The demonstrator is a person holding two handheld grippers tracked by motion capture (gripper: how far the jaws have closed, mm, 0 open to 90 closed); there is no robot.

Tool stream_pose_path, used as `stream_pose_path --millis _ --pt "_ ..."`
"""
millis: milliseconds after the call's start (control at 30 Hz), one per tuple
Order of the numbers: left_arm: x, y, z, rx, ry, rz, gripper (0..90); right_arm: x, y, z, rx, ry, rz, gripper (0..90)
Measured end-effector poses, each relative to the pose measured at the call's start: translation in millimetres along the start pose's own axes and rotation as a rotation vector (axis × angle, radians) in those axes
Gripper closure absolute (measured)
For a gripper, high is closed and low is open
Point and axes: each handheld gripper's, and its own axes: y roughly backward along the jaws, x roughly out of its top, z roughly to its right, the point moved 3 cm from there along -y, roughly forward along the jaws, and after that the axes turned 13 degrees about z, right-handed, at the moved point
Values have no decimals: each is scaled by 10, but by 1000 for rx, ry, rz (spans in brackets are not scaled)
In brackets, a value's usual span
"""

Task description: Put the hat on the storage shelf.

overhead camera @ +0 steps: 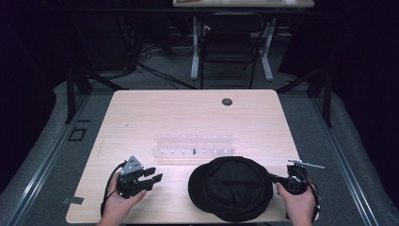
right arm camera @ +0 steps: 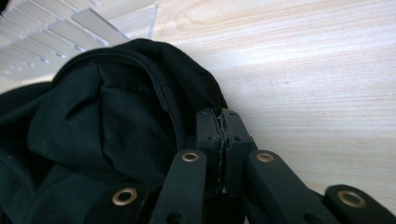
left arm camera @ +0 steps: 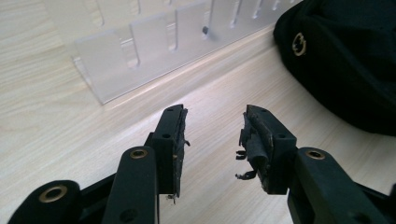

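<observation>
A black cap (overhead camera: pixel 230 188) lies upside down near the table's front edge, right of centre. My right gripper (overhead camera: pixel 272 178) sits at its right rim. In the right gripper view the jaws are pressed together on the rim of the cap (right arm camera: pixel 107 121), with the right gripper (right arm camera: pixel 219 122) pinching the fabric edge. My left gripper (overhead camera: pixel 155 174) rests low over the table to the left of the cap, apart from it. Its jaws stand open with bare wood between them, and the left gripper (left arm camera: pixel 212 135) points toward the clear rack (left arm camera: pixel 140 51) and the cap (left arm camera: pixel 345 60).
A clear plastic rack (overhead camera: pixel 194 146) with rows of slots stands just behind the cap, with one small dark piece (overhead camera: pixel 194 151) in it. A round cable hole (overhead camera: pixel 227 101) is at the table's far edge. A chair (overhead camera: pixel 229 44) stands beyond the table.
</observation>
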Motion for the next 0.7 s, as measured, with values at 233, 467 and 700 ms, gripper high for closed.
stream_pose_path --millis 233,467,700 --pt "-50 -36 -49 6 18 -9 585 60 42 -3 -4 45 -121 841" --pt "-55 -43 -61 7 10 -18 573 166 0 -94 -32 92 -291 836" --pt "-68 -24 -76 18 11 -12 573 181 -9 -125 -36 78 -420 867"
